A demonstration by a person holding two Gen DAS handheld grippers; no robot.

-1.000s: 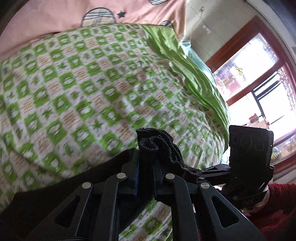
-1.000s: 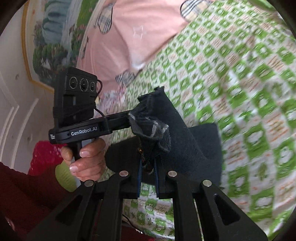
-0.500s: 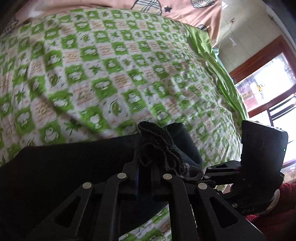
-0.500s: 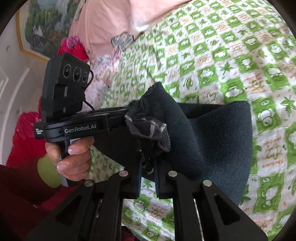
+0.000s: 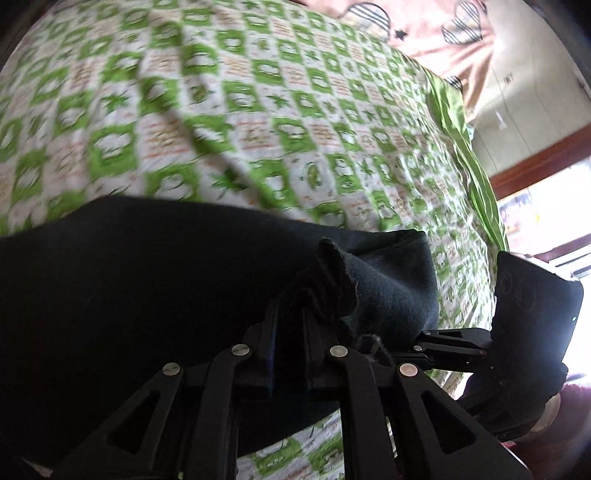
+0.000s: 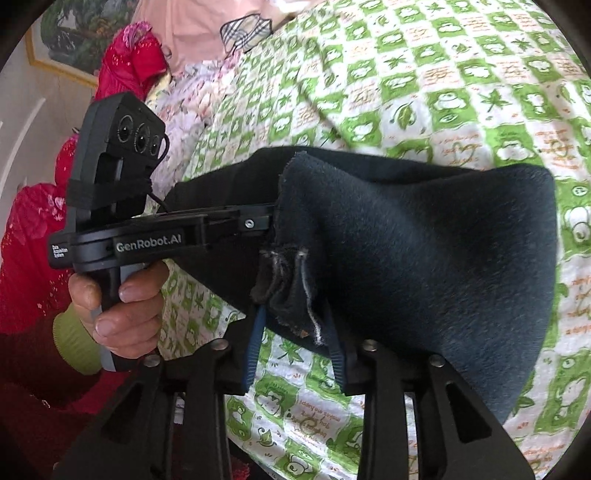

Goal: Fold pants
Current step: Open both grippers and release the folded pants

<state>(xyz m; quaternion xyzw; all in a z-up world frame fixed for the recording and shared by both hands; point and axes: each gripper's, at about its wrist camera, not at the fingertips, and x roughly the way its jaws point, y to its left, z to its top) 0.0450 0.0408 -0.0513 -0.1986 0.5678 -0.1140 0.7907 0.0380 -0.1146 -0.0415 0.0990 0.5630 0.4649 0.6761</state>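
The dark navy pants (image 5: 147,288) lie across the green-and-white checked bedsheet (image 5: 258,110). My left gripper (image 5: 291,325) is shut on a bunched edge of the pants. My right gripper (image 6: 295,332) has its jaws parted around a bunched edge of the same pants (image 6: 424,258), which drapes between them. In the right wrist view the left gripper (image 6: 258,221) reaches in from the left, held by a hand (image 6: 118,295). In the left wrist view the right gripper's body (image 5: 532,332) sits at the right.
A pink quilt (image 5: 443,33) lies at the far end of the bed. A red garment (image 6: 129,62) lies by the pillows. A window with a wooden frame (image 5: 546,166) is at the right.
Both grippers have moved down and forward with the pants, so more dark cloth now lies spread on the sheet. The right gripper's jaws have parted wider.
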